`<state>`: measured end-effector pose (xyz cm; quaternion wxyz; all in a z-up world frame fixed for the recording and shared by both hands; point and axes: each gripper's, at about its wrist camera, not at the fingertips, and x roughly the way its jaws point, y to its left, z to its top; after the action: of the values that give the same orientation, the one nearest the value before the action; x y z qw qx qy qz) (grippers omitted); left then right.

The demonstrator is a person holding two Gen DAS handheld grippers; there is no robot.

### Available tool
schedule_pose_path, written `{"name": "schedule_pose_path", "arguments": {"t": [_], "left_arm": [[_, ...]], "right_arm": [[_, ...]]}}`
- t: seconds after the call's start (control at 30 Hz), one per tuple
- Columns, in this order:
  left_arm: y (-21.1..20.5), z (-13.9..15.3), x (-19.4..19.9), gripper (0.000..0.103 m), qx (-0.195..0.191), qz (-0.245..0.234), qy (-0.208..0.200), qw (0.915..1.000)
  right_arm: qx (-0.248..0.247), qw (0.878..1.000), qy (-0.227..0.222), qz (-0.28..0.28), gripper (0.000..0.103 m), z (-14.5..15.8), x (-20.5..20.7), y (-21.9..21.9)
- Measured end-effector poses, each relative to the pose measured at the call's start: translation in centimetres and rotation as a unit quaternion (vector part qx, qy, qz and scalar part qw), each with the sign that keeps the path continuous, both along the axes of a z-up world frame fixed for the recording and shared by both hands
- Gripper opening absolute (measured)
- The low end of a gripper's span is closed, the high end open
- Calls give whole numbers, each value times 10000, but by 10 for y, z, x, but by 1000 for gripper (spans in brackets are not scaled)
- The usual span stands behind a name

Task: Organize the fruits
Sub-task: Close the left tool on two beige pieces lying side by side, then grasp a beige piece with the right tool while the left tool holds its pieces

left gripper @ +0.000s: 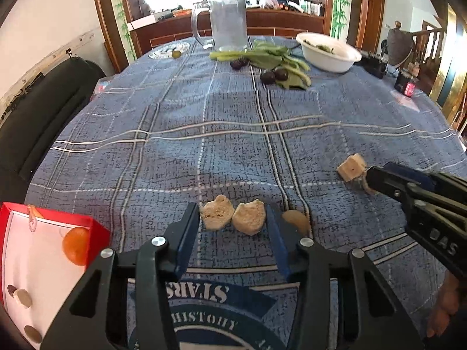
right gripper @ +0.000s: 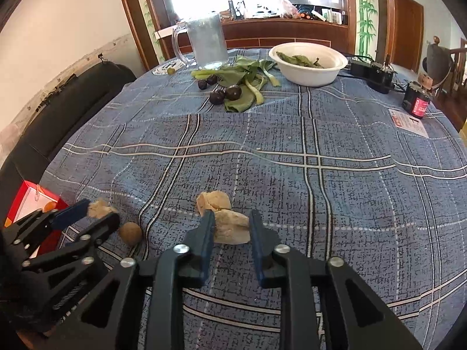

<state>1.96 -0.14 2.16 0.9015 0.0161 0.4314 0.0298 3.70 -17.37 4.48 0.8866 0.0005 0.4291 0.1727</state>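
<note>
— Between my left gripper's (left gripper: 233, 227) blue pads sit two pale, crumbly fruit pieces (left gripper: 233, 217) side by side on the tablecloth (left gripper: 233, 116); the jaws are partly closed around the pair, and I cannot tell if the pads press on them yet.

— And your right?

— My right gripper (right gripper: 230, 227) is clamped on a pale chunk (right gripper: 232, 229), with a second chunk (right gripper: 213, 201) just beyond its tips.

— What worries you?

— Two pieces in one squeeze, I think. If the pads bite unevenly, one may pop out or crumble. A small brown round fruit (right gripper: 130, 233) lies just beside my left jaws and could get knocked into a roll.

— Where does everything go?

— Probably into the red box (left gripper: 96, 227) at my left; it already holds an orange fruit (left gripper: 76, 245) and a few small round pieces. Far across, a white bowl (right gripper: 309, 75) holds greens, dark plums (right gripper: 224, 94) lie among loose leaves, and a glass mug (right gripper: 208, 43) stands behind.
</note>
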Motion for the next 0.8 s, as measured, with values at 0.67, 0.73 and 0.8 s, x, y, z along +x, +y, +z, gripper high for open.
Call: {"name": "schedule_pose_path", "arguments": {"t": [0.67, 0.73, 0.8], "left_arm": [[16, 29, -82, 49, -145, -106, -358, 9992], [14, 28, -85, 49, -207, -149, -341, 9991], [12, 29, -89, 49, -239, -191, -367, 9989]], "right_arm": [[1503, 9854, 780, -149, 30, 0, 24, -54], [1440, 9865, 778, -57, 34, -1, 23, -47], [1237, 9902, 655, 39, 35, -1, 20, -37]]}}
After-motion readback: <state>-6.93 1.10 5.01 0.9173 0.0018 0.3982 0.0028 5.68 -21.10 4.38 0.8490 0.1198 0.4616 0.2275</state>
